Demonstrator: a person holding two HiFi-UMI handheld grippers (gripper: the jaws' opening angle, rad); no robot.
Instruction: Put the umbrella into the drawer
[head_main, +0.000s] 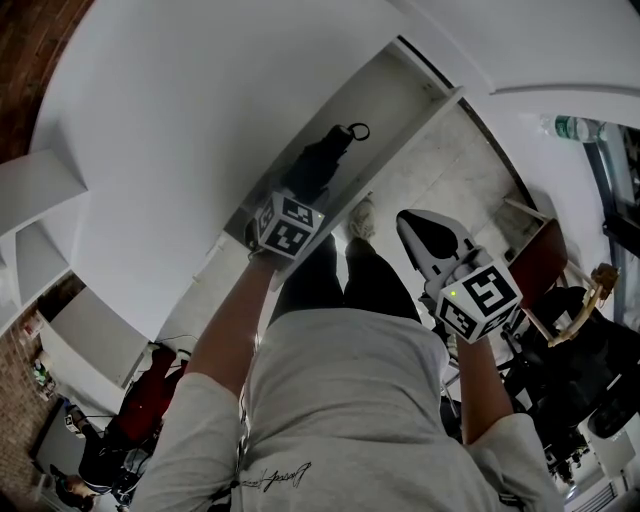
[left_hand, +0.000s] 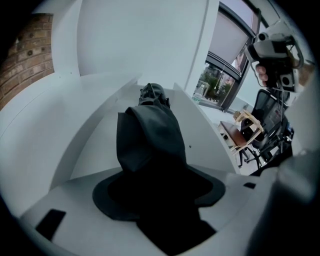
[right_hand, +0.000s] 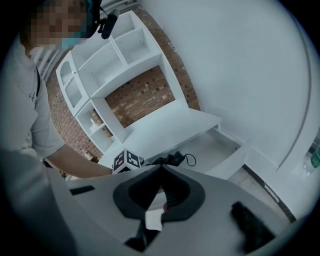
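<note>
With the left gripper (head_main: 289, 214), clamping onto the near end of the folded black umbrella (head_main: 320, 160) in the head view, with the marker cube (head_main: 289, 229) at the front edge of the drawer (head_main: 405, 95). Holding the umbrella lengthwise inside the open white drawer, between its side walls, with the strap loop (head_main: 357, 131) toward the drawer's back. Hanging the right gripper (head_main: 410, 224) outside the drawer, off its right side and well apart from it, above the pale floor (head_main: 450, 170). Standing just in front of the drawer, with one shoe (head_main: 362, 218) near its front corner.

Looking along the left gripper's own jaws: squeezing dark fabric between them, closed on the umbrella (left_hand: 150, 135). Pointing the bundle forward down the middle of the drawer (left_hand: 200, 130). Not showing whether the umbrella is touching the drawer's bottom. Catching the right gripper (left_hand: 272, 47) high beyond the drawer's right wall, in front of a window (left_hand: 220, 85).

Looking along the right gripper's (right_hand: 161, 170) jaws: pressing them tip to tip, with nothing between. Facing the drawer (right_hand: 225, 145) from its side. Taking in the left gripper's cube (right_hand: 127, 161) at the drawer's front, with the umbrella (right_hand: 167, 160) and its loop (right_hand: 190, 160) reaching into the drawer. Showing white shelves (right_hand: 117, 60) on a brick wall (right_hand: 142, 97) beyond the drawer's far side.
</note>
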